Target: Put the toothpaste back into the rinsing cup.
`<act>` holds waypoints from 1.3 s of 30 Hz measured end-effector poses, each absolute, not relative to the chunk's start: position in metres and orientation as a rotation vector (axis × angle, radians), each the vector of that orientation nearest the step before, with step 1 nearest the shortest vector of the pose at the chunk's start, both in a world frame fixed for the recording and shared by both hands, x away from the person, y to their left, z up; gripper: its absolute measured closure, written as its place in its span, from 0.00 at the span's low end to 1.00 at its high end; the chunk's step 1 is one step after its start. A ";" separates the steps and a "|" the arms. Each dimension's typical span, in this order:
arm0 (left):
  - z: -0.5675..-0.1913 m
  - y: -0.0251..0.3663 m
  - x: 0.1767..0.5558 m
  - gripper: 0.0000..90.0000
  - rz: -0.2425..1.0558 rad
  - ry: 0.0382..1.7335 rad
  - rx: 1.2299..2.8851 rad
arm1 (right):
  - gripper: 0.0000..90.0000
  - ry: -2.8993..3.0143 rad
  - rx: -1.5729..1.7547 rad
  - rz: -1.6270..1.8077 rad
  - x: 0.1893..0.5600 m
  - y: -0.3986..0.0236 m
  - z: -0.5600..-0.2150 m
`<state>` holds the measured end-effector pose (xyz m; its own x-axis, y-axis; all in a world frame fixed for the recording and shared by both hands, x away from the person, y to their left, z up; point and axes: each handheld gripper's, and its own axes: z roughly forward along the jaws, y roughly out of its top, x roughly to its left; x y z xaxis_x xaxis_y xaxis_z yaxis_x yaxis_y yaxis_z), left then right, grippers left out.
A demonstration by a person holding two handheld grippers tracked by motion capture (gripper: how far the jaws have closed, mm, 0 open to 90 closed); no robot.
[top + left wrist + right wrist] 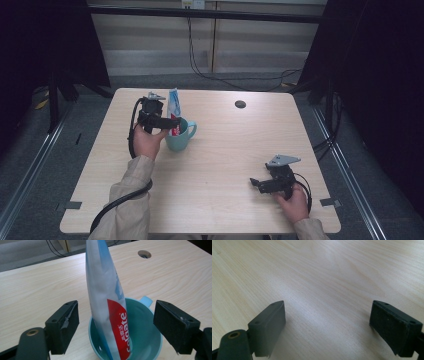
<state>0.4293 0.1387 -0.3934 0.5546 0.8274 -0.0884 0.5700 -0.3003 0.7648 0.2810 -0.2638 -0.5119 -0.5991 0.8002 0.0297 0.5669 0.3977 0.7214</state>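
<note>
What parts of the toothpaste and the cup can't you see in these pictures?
- Toothpaste tube: its top is cut off by the upper edge of the left gripper view, and its cap end is cut off by the bottom edge.
- Mug: in the high view the left gripper covers part of its rim; its handle is mostly hidden behind the rim in the left gripper view.
- The tube's small print is too tiny in the high view.

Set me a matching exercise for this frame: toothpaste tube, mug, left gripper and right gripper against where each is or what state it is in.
Things:
1. toothpaste tube
2. mug
3. left gripper
4. right gripper

States:
A. open over bare tabletop, near the table's front edge
B. teal, standing on the table with its handle away from the left gripper
C. upright inside the mug
D. jaws apart on either side of the tube, pads clear of it

Pairs: 1-C, 2-B, 3-D, 4-A
</note>
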 end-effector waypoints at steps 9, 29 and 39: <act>-0.389 0.150 0.424 0.19 0.379 1.125 1.968 | 0.14 2.338 1.188 1.017 0.281 -0.264 -0.512; -0.394 0.178 0.403 0.19 0.340 1.114 1.941 | 0.14 2.338 1.188 1.017 0.281 -0.264 -0.512; -0.397 0.192 0.391 0.19 0.348 1.115 1.915 | 0.14 2.338 1.189 1.017 0.281 -0.264 -0.512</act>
